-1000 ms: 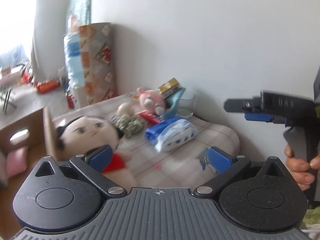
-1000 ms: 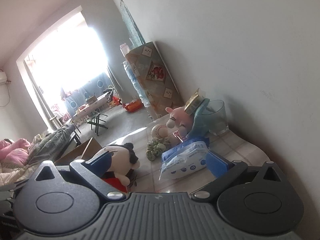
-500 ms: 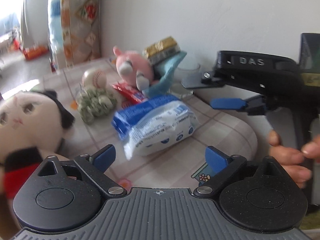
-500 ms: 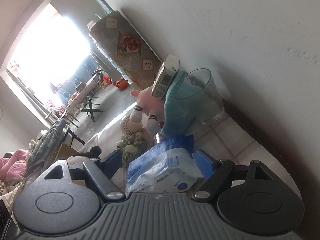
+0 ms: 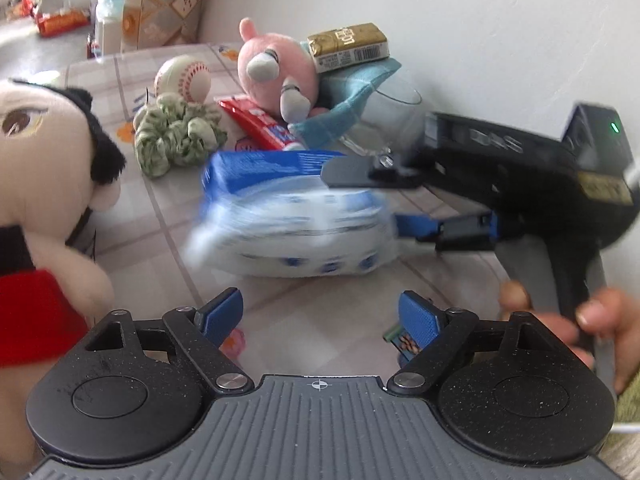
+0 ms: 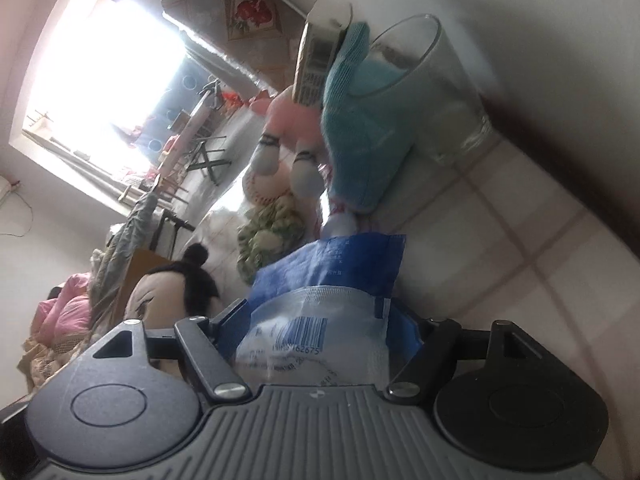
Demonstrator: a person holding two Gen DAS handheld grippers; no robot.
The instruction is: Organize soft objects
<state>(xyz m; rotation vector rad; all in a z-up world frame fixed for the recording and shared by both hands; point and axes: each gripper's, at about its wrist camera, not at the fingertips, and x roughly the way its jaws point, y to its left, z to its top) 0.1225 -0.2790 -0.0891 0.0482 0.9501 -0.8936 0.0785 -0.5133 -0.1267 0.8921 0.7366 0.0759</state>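
A blue and white tissue pack point(image 5: 296, 216) lies on the tiled table point(image 5: 320, 316). My right gripper point(image 5: 360, 196) comes in from the right, turned on its side, one finger above and one below the pack's right end. In the right wrist view the pack point(image 6: 320, 320) fills the gap between the fingers, which look closed against it. My left gripper point(image 5: 320, 312) is open and empty, just in front of the pack. A big doll point(image 5: 44, 184), a pink plush point(image 5: 280, 68), a green scrunchie point(image 5: 176, 136) and a baseball point(image 5: 184, 80) lie behind.
A glass point(image 6: 432, 88) with a teal cloth point(image 6: 360, 120) and a gold box point(image 5: 348, 48) on it stands by the wall. A red packet point(image 5: 256, 124) lies beside the pink plush. A patterned cabinet point(image 5: 160, 0) stands at the back left.
My right gripper has moved in onto the tissue pack, rolled on its side, and closed around its end. My left gripper has moved closer to the table and stayed open.
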